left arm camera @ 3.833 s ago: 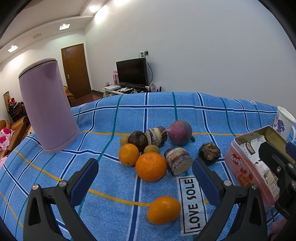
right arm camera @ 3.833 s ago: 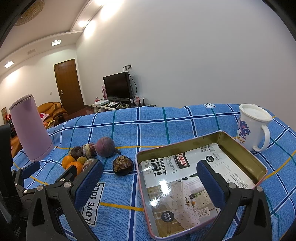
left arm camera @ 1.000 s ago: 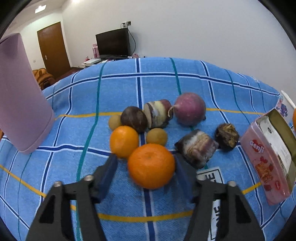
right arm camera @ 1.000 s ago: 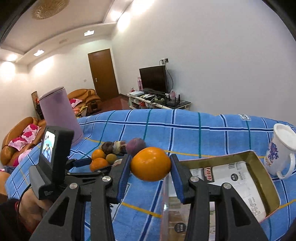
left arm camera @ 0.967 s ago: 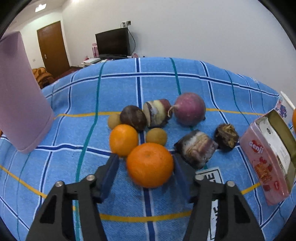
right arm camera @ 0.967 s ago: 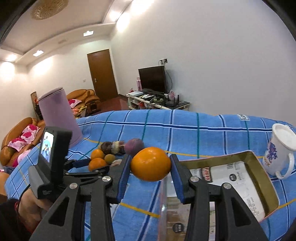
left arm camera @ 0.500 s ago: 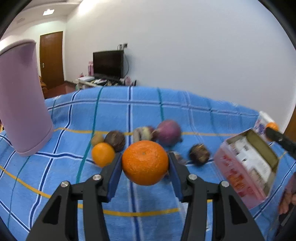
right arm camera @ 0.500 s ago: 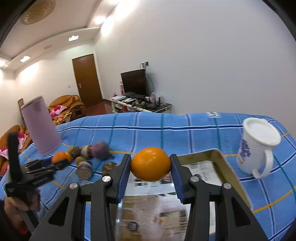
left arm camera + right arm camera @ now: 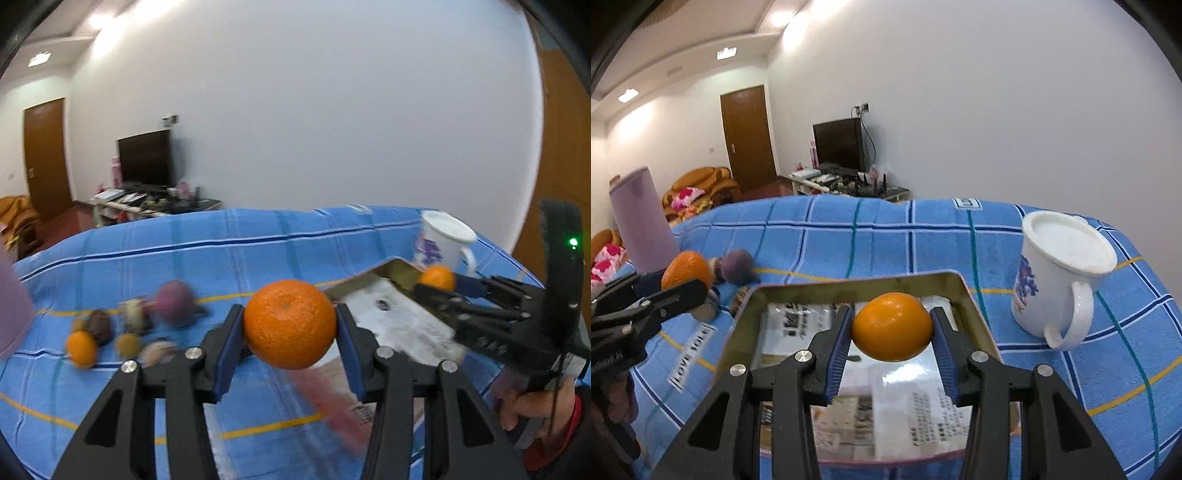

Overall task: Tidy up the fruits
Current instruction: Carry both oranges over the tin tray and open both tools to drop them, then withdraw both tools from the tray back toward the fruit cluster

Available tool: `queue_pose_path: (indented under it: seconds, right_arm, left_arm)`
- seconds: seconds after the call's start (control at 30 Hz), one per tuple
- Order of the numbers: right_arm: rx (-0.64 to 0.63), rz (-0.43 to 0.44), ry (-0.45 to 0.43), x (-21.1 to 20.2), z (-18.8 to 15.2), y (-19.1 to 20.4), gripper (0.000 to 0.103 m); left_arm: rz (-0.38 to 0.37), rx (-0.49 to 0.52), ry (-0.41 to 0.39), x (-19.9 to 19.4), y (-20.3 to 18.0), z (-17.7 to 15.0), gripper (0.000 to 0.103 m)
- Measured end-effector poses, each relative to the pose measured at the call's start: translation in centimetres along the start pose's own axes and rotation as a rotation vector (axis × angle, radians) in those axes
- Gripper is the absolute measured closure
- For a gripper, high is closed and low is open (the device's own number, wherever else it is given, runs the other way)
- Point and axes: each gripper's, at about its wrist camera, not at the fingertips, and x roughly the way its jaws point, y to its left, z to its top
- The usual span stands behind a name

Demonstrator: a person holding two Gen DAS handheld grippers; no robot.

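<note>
My left gripper (image 9: 290,332) is shut on a large orange (image 9: 290,324) and holds it in the air above the blue cloth, left of the tin tray (image 9: 391,317). My right gripper (image 9: 892,334) is shut on a smaller smooth orange (image 9: 892,326) and holds it over the tray (image 9: 849,288). In the left wrist view the right gripper (image 9: 439,280) shows over the tray's far corner with its orange (image 9: 437,277). In the right wrist view the left gripper's orange (image 9: 686,271) shows at the left. A small orange (image 9: 81,349), a purple round fruit (image 9: 173,302) and several dark fruits lie on the cloth.
A white mug (image 9: 1060,277) stands right of the tray. A tall purple container (image 9: 642,225) stands at the far left of the cloth. A "LOVE SOLE" label (image 9: 690,358) lies on the blue checked cloth left of the tray.
My left gripper closed on the large orange, lifted it off the cloth and swung right toward the tray. My right gripper carried its orange over the tray and came lower.
</note>
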Motion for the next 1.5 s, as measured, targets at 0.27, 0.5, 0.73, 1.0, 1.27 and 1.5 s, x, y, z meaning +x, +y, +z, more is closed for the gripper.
queue_pose_path:
  seconds: [0.27,0.5,0.73,1.0,1.27,1.5]
  right_arm:
    - [0.020,0.002,0.055,0.8,-0.6,-1.5,0.058]
    - [0.064,0.007,0.115,2.0,-0.9,-2.2,0.058]
    - [0.078,0.015,0.142,2.9,-1.2,-2.2,0.057]
    - [0.077,0.013,0.135,2.8,-1.1,-2.0,0.048]
    - [0.147,0.116,0.043,1.1,-0.6,-2.6,0.041]
    - [0.242,0.253,-0.042,0.2,-0.4,-3.4,0.026]
  left_arm:
    - [-0.048,0.029,0.120,4.1,-4.8,-0.7,0.052]
    - [-0.020,0.036,0.192,5.9,-5.3,-1.3,0.052]
    - [0.003,0.090,0.182,6.0,-6.0,-1.8,0.051]
    - [0.038,0.112,0.160,5.6,-6.3,-1.6,0.036]
    - [0.142,0.069,-0.017,2.6,-5.3,-1.1,0.006]
    - [0.094,0.069,-0.090,0.9,-5.2,-0.8,0.000]
